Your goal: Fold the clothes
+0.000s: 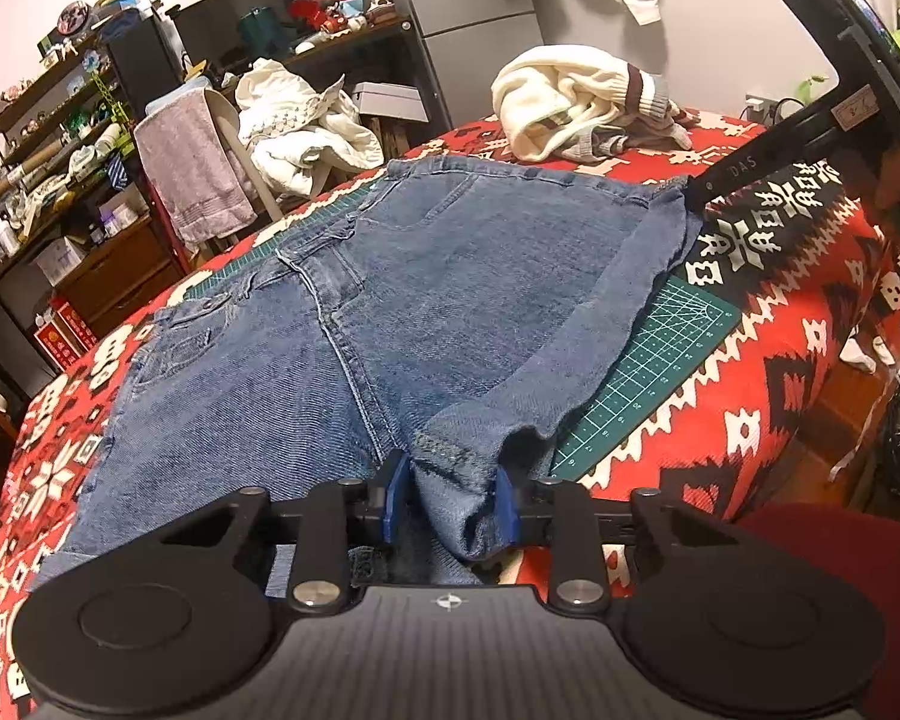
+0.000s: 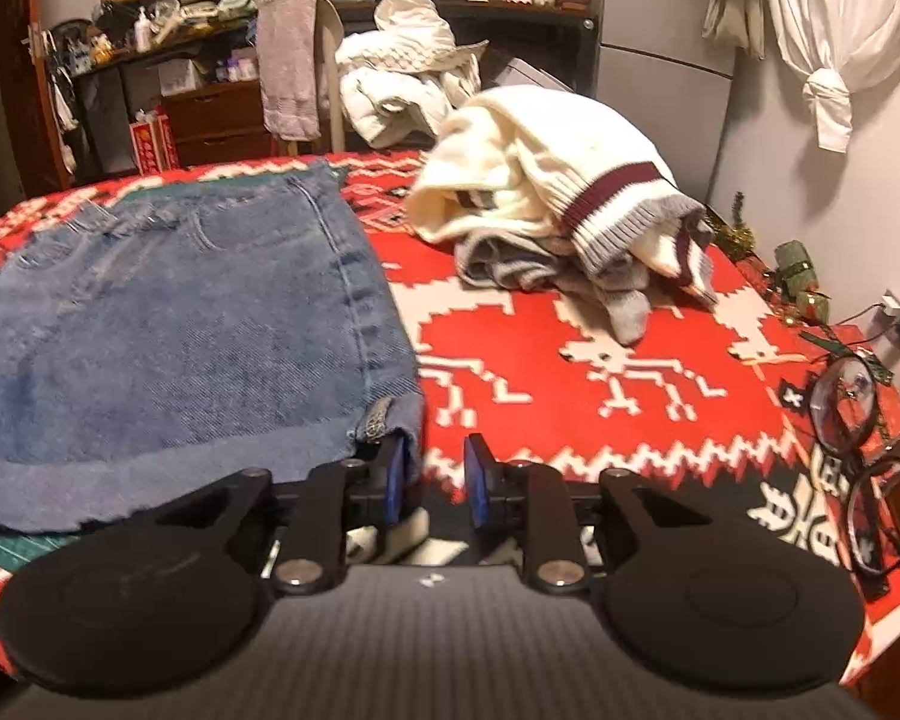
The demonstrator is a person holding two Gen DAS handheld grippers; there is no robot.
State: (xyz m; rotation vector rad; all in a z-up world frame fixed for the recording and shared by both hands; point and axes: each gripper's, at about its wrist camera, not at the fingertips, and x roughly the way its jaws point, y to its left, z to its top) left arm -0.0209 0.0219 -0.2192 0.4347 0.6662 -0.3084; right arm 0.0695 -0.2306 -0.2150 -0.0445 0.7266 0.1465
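Blue denim shorts [image 1: 354, 324] lie flat on the red patterned table cover [image 1: 798, 360], partly over a green cutting mat [image 1: 648, 384]. My left gripper [image 1: 450, 504] has its blue pads on either side of a bunched hem of the shorts at the near edge. My right gripper [image 2: 433, 480] is open, its left pad touching the folded corner of the shorts [image 2: 162, 324]; nothing is between its pads. The right gripper also shows in the left wrist view [image 1: 708, 180] at the shorts' far right corner.
A heap of cream and grey knitwear [image 2: 558, 192] lies on the far side of the table. Glasses [image 2: 852, 420] and cables sit at the right edge. A chair with a towel [image 1: 192, 174] and cluttered shelves stand beyond the table.
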